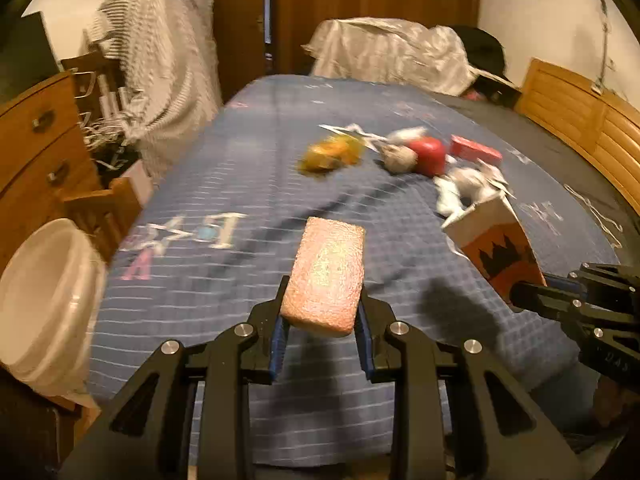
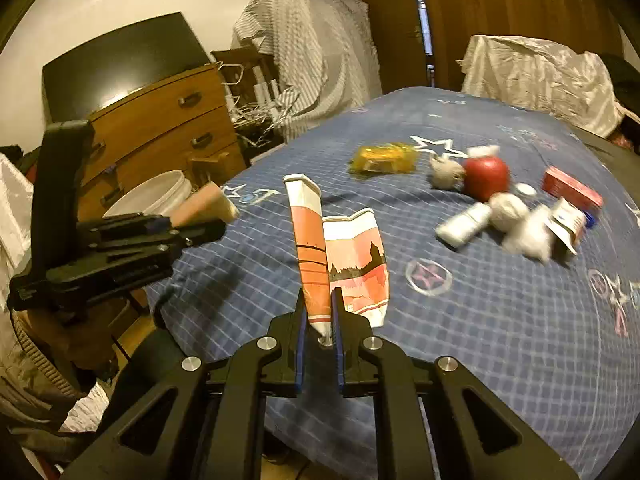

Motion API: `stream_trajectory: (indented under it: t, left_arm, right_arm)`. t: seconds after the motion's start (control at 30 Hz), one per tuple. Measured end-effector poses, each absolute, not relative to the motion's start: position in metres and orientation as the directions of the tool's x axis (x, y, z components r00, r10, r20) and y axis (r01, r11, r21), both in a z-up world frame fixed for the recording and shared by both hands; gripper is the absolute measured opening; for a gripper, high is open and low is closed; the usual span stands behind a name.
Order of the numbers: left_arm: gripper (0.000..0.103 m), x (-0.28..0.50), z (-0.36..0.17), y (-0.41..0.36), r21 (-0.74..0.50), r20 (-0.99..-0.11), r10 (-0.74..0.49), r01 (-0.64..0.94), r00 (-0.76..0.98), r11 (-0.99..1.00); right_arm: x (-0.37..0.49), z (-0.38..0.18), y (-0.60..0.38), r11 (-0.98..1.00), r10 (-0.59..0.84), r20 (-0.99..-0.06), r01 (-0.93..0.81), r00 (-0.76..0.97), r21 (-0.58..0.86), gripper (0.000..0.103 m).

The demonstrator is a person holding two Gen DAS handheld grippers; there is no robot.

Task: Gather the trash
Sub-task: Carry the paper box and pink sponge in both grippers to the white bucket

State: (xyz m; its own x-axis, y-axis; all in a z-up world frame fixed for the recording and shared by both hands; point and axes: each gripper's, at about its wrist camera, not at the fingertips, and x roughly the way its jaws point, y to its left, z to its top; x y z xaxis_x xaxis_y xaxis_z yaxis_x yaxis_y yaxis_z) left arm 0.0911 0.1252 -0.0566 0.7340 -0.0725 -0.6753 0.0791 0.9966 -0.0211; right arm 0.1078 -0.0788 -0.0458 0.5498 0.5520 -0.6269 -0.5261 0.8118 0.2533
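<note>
Over the bed (image 1: 240, 168), left gripper (image 1: 322, 322) pinches sponge (image 1: 326, 276); right gripper (image 2: 320, 320) pinches carton (image 2: 310, 248).

The left gripper (image 1: 322, 322) clamped a pinkish sponge block (image 1: 326, 276) above the blue checked bedspread (image 1: 248, 184). The right gripper (image 1: 520, 298) gripped an orange-and-white carton (image 1: 496, 240) at right. A white bucket (image 1: 44, 300) stood left of the bed, blurred litter lay beyond

A blue checked bed (image 2: 500, 340) bears a red apple (image 2: 486, 176), yellow wrapper (image 2: 382, 159), white bottle (image 2: 464, 225).
</note>
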Motion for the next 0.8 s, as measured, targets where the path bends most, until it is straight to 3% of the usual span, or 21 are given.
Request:
stream_trajectory:
  t: [0.43,0.8]
  left_arm:
    - [0.027,0.077,-0.001,0.256,0.089,-0.615,0.138,-0.106,0.776,0.990]
    - [0.027,0.070,0.019,0.368,0.167,-0.640,0.300,-0.253,0.708,0.953]
  right_arm:
    - [0.158,0.018,0.064,0.663,0.680,-0.606,-0.699,0.412,0.268,0.012]
    - [0.202,0.084,0.223,0.545,0.698,-0.658,-0.807,0.284,0.230,0.012]
